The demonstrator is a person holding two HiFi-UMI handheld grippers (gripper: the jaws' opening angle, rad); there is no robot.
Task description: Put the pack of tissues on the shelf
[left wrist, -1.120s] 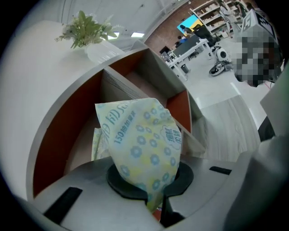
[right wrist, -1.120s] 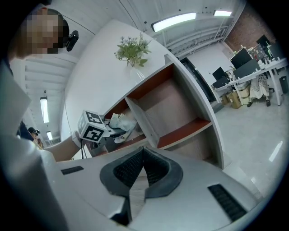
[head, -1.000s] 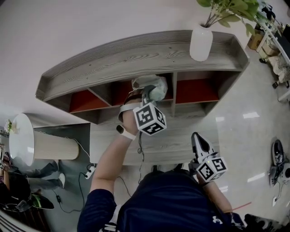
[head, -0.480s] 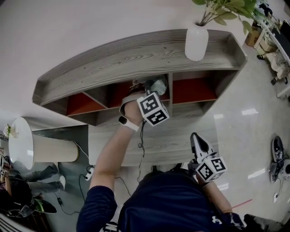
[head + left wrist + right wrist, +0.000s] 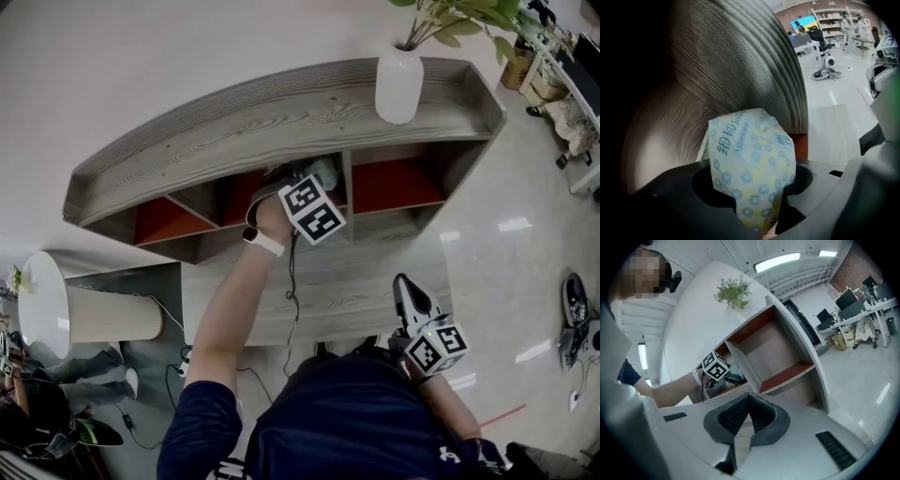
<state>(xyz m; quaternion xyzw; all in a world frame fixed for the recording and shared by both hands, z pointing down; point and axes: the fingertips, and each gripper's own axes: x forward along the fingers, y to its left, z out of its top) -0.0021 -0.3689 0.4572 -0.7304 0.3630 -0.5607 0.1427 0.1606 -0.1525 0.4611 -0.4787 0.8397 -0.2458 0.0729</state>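
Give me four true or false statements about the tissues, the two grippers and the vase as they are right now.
1. The left gripper holds nothing. False: the pack of tissues sits between its jaws, which have just been opening.
2. The right gripper has its jaws together with nothing between them. True.
3. The white vase stands on top of the shelf. True.
4. The left gripper reaches into the rightmost compartment. False: it is in the compartment just left of that one in the head view, and the rightmost compartment shows nothing inside.
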